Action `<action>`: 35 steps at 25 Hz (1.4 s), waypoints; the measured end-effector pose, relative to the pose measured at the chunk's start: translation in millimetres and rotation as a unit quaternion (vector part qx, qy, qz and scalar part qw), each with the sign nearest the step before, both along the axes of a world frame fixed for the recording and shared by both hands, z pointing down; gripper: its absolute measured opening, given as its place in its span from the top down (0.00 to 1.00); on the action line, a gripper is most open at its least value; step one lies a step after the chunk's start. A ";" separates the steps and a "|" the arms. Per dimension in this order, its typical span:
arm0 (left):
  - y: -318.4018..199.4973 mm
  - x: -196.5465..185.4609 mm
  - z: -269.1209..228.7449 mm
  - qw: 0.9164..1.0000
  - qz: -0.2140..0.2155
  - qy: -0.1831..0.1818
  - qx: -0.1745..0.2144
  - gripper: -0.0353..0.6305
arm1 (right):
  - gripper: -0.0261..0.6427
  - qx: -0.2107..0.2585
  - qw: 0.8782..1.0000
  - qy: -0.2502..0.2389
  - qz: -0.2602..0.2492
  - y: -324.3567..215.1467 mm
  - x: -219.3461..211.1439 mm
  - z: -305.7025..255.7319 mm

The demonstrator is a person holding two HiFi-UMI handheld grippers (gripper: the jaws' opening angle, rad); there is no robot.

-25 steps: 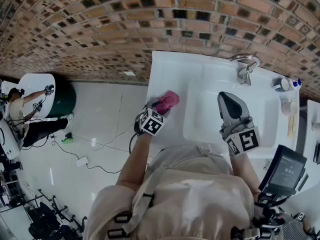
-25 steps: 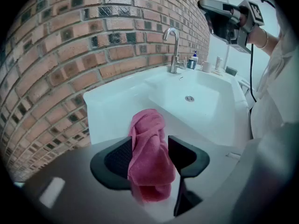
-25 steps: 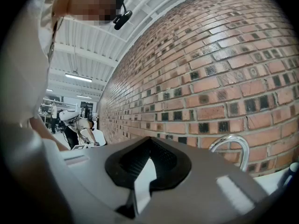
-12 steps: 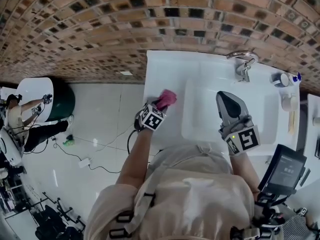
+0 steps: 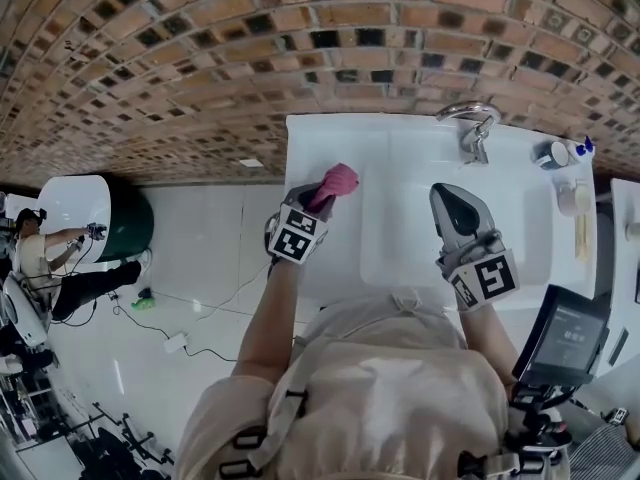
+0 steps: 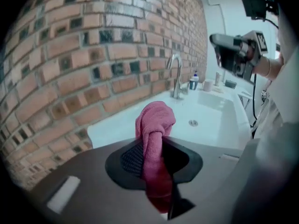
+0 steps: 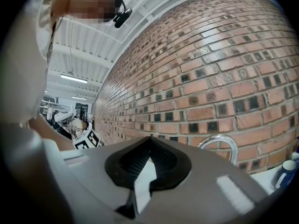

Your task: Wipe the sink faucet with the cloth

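Left gripper (image 5: 318, 198) jaws closing on the pink cloth (image 5: 338, 181), now raised off the counter (image 5: 310, 143) (it sat lower a second ago), well apart from the faucet (image 5: 472, 128); right gripper (image 5: 449, 194) clenched, empty, above the basin (image 5: 400, 233); wiping not yet begun.

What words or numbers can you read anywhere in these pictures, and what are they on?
None can be read.
Left cube, on the left gripper, whose jaws are closing on the pink cloth: black-and-white squares, no letters.
Right cube, on the right gripper: the same.
Bottle on the sink's far end: label too small.
Screen: too blurred.
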State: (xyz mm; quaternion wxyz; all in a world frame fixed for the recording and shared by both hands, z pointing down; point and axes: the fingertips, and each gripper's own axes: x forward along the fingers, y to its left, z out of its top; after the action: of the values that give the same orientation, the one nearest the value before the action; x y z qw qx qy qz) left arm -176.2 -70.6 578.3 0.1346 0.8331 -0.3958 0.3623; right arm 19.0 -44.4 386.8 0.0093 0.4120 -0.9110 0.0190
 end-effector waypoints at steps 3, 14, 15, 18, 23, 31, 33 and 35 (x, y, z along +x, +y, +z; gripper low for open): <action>-26.0 46.4 -70.8 0.995 0.035 0.033 0.086 0.81 | 0.97 0.004 1.000 -0.002 0.012 1.0 13.1 -3.0; -80.1 170.7 -131.6 0.982 0.082 0.083 0.148 0.81 | 0.97 0.001 1.000 -0.005 0.018 -7.2 60.0 -2.3; -86.8 175.9 -130.5 0.983 0.076 0.088 0.142 0.81 | 0.97 0.000 1.000 -0.005 0.018 -9.8 64.0 -2.7; -107.2 191.8 -123.4 0.985 0.062 0.097 0.128 0.81 | 0.97 0.000 1.000 -0.005 0.017 -16.6 75.5 -3.4; -138.9 215.4 -107.9 0.988 0.052 0.099 0.105 0.81 | 0.97 -0.005 1.000 -0.005 0.014 -26.5 88.5 0.5; -150.7 231.2 -130.3 0.983 0.050 0.125 0.125 0.81 | 0.97 -0.012 1.000 -0.006 0.016 -39.4 97.3 6.0; -152.2 241.0 -143.8 0.979 0.062 0.129 0.142 0.81 | 0.97 -0.011 1.000 -0.004 0.017 -44.6 97.4 5.7; -150.5 256.1 -156.8 0.974 0.082 0.146 0.152 0.81 | 0.97 -0.004 1.000 0.000 0.017 -51.3 96.9 3.3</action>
State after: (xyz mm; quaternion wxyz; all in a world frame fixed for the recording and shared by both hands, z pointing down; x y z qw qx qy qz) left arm 79.9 -221.1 421.5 0.0323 0.9173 -0.3525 0.1824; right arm 115.9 -95.7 390.1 0.0102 0.4278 -0.9035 0.0231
